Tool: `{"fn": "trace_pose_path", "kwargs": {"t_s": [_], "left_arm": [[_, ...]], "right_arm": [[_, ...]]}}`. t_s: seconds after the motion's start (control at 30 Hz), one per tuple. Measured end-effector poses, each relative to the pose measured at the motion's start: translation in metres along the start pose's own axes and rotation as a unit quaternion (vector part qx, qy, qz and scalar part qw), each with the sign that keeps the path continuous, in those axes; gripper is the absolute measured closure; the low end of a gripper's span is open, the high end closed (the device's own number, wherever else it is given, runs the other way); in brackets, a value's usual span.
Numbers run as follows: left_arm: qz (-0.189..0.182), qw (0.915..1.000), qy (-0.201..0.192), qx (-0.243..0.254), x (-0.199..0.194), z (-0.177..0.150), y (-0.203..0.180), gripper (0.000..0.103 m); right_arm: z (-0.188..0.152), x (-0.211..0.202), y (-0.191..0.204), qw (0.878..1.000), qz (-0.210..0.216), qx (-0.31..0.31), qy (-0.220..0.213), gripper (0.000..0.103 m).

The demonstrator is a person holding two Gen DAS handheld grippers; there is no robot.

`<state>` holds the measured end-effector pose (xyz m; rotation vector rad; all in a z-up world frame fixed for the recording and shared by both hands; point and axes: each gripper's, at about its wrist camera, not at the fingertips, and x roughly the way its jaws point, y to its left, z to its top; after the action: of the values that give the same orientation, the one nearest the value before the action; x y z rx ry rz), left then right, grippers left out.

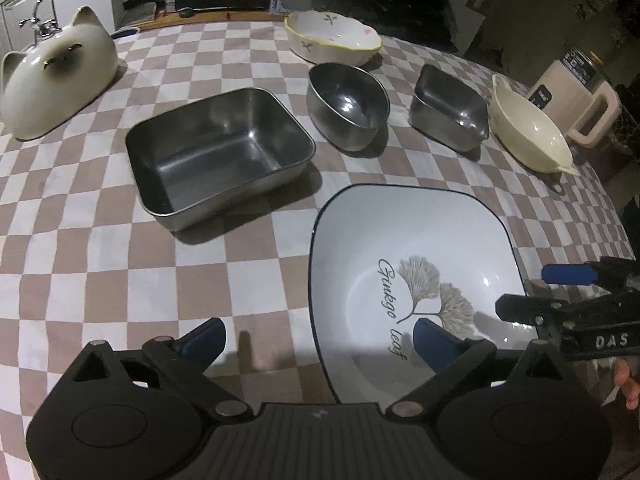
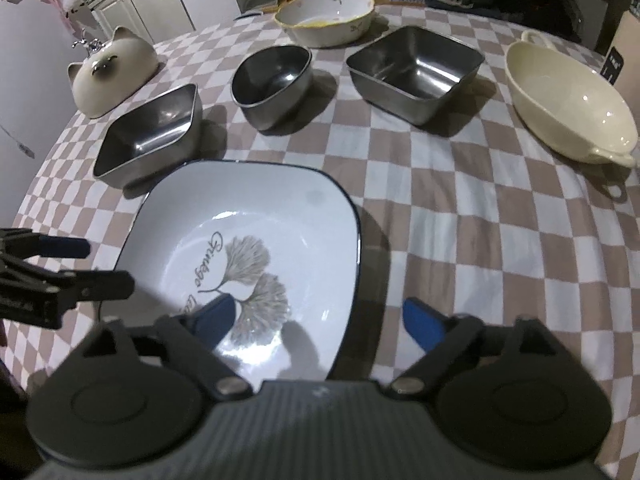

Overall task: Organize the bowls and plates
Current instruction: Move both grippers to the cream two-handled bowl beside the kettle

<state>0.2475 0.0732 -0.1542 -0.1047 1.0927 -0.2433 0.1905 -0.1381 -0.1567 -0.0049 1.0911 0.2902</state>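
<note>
So both sets of jaws are spread wide, nothing pinched: the left gripper [image 1: 316, 342] straddles the white ginkgo plate's [image 1: 412, 232] lower-left rim, the right gripper [image 2: 320, 320] its lower-right rim. I'd pinch opposite edges evenly, since glazed ceramic is slippery. Upper frame: large steel tray [image 1: 220, 148], rounded steel bowl [image 1: 348, 100], square steel dish [image 1: 448, 104], all nestable, on the checkered tablecloth [image 1: 100, 260].

A checked tablecloth [image 1: 100, 264] covers the table, bearing a white plate [image 1: 400, 232], three steel bowls [image 1: 220, 148], two ceramic bowls [image 1: 332, 36] and a cat-shaped dish [image 1: 56, 80]
</note>
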Motion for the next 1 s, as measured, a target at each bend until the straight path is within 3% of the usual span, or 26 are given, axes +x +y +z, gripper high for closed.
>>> {"fn": "trace_pose_path", "kwargs": {"t_s": [0.03,0.3,0.57,0.87,1.0], "left_arm": [[0.001,1.0,-0.003,-0.001,-0.001,0.0,0.0,0.0],[0.013,0.9994,-0.031,-0.002,-0.012,0.006,-0.007,0.0],[0.003,0.9975,-0.07,0.001,-0.023,0.024,-0.03,0.0],[-0.041,0.9925,-0.113,0.023,-0.015,0.056,-0.071,0.0],[-0.031,0.9886,-0.131,0.067,-0.001,0.074,-0.098,0.0]], "right_arm": [[-0.001,-0.001,0.0,1.0,0.0,-0.003,-0.004,0.0],[-0.007,-0.016,-0.003,1.0,-0.001,-0.003,-0.021,0.0],[-0.005,-0.048,-0.035,0.995,-0.022,0.05,-0.088,0.0],[-0.003,-0.075,-0.093,0.975,-0.042,0.153,-0.156,0.0],[-0.002,-0.08,-0.119,0.961,-0.059,0.201,-0.182,0.0]]}}
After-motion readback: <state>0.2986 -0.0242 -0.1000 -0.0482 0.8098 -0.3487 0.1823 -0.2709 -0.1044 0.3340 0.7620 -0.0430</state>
